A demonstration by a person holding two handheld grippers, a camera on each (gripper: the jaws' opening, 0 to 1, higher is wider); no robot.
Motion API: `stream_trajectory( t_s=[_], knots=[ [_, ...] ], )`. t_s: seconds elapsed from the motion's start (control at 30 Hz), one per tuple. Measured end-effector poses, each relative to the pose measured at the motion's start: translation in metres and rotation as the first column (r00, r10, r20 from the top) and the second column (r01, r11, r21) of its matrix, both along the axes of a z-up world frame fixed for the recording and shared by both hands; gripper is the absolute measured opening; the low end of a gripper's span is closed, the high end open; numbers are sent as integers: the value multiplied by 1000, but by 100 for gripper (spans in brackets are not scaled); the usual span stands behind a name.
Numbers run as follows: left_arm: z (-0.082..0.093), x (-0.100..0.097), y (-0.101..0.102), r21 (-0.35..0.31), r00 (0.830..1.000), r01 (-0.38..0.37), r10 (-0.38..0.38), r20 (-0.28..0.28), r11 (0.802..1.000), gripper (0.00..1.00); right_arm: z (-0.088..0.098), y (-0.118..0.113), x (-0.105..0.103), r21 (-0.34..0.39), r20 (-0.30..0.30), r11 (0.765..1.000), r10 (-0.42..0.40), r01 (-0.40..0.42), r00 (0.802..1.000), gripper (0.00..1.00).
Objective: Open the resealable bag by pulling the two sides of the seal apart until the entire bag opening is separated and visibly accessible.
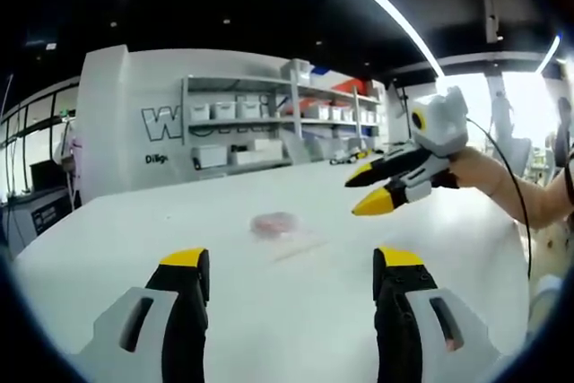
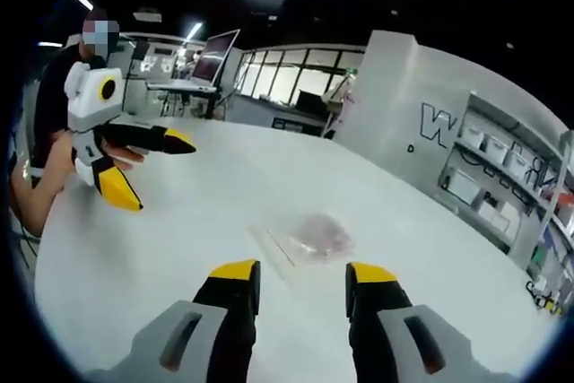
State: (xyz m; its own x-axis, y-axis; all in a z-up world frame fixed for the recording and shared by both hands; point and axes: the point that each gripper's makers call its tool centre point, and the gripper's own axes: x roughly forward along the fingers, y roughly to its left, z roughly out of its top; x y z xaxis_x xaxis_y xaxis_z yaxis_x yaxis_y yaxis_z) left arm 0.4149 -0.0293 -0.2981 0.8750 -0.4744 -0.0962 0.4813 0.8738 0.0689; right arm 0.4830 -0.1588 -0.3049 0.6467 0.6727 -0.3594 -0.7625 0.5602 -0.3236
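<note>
We see the resealable bag (image 2: 309,238) lying flat on the white bench (image 2: 134,257), out in the middle and well away from any edge, clear plastic with something pinkish inside; also visible in the left gripper view (image 1: 278,226), where it sits ahead of the jaws and between them; the left gripper (image 1: 291,275) has jaws apart, holding nothing, hovering over the bench; the right gripper (image 2: 294,280) likewise apart and empty, and in its own view the bag lies just ahead of the tips, so we judge the right one nearer; in the left gripper view the right gripper (image 1: 372,190) hangs above the bench off to the right of the bag, jaws parted. A paler strip along the bag's near-left side in the right gripper view looks like the seal, running diagonally across the jaws' line, but we can't be sure; seal looks unopened, nothing gripped yet; next move probably needs both tools down onto that strip, one per side.
</note>
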Motion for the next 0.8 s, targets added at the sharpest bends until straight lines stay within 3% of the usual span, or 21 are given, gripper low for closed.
stream_trajectory(
  t_s=[0.8],
  knots=[
    [0,0,0,5,1000,0,0,-1,1000,73,-1,7,7,-27,3,1000,13,-13,1000,31]
  ],
)
